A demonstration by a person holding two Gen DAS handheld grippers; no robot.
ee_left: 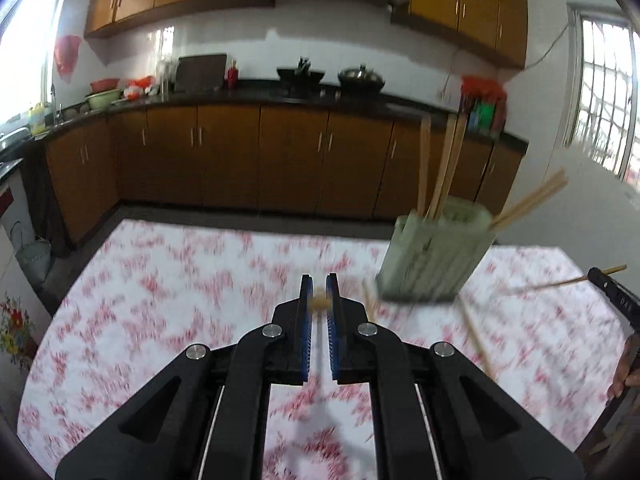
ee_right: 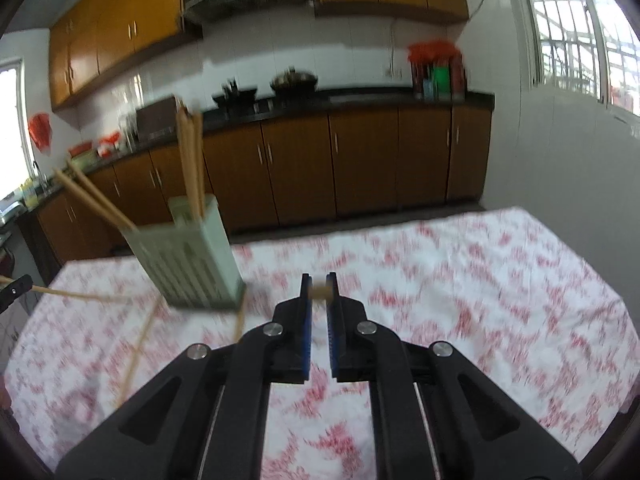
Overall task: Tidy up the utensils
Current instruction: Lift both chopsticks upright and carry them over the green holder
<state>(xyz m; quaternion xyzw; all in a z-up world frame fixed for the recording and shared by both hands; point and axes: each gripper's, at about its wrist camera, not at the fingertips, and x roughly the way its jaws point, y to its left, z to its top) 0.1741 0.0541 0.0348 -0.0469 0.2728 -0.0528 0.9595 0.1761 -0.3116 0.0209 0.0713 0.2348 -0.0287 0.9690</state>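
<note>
A pale green slotted utensil holder [ee_left: 436,256] [ee_right: 188,264] stands on the table with several wooden chopsticks [ee_left: 444,168] [ee_right: 190,160] sticking out of it. My left gripper [ee_left: 319,280] is shut on a chopstick [ee_left: 320,303], seen end-on between the blue pads, left of the holder. My right gripper [ee_right: 319,278] is likewise shut on a chopstick [ee_right: 320,292], to the right of the holder. Each view shows the other gripper's held chopstick [ee_left: 560,282] [ee_right: 80,294] at its edge. Loose chopsticks [ee_left: 476,336] [ee_right: 140,348] lie on the cloth near the holder.
The table carries a white cloth with a red pattern [ee_left: 160,300] [ee_right: 480,280]. Beyond its far edge are brown kitchen cabinets [ee_left: 260,152] and a dark counter with pots. A person's hand [ee_left: 628,364] shows at the right edge.
</note>
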